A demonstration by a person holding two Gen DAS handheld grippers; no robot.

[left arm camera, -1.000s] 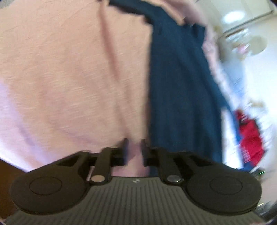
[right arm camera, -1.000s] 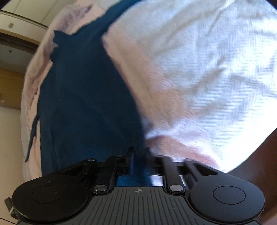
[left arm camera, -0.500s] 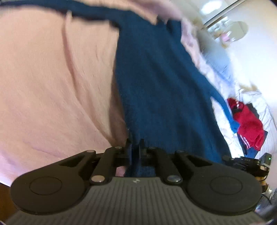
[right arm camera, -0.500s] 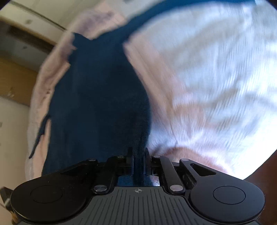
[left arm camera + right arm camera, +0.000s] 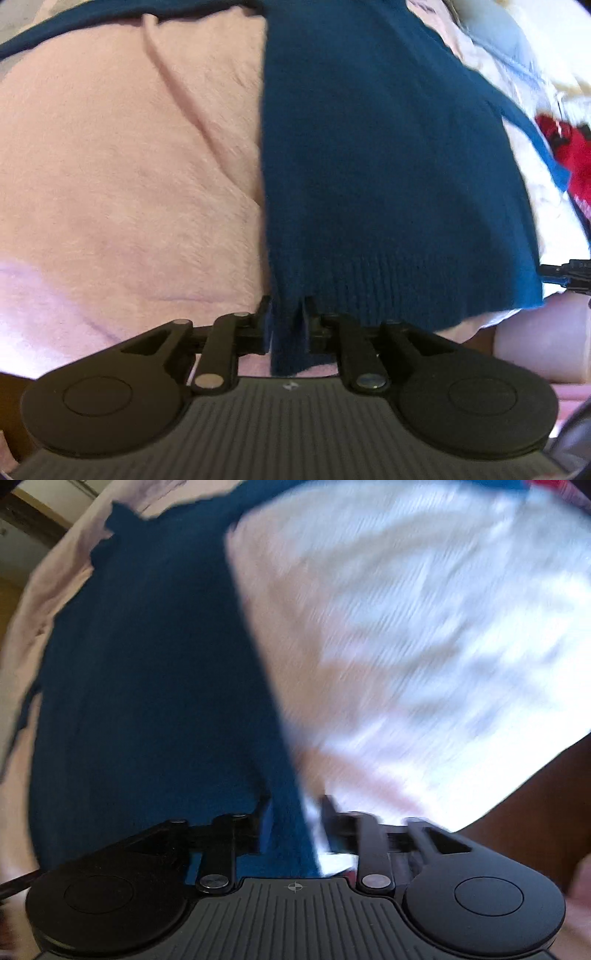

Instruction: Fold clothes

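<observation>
My left gripper pinches the ribbed hem of the blue sweater at the frame's bottom centre, jaws just easing apart slightly. My right gripper has just been opening, jaws spread, the sweater's edge loose between them in a blurred view. Beyond, the sweater lies up the pink blanket; red clothes sit far right. I'd re-clamp right, then lift both corners evenly.
</observation>
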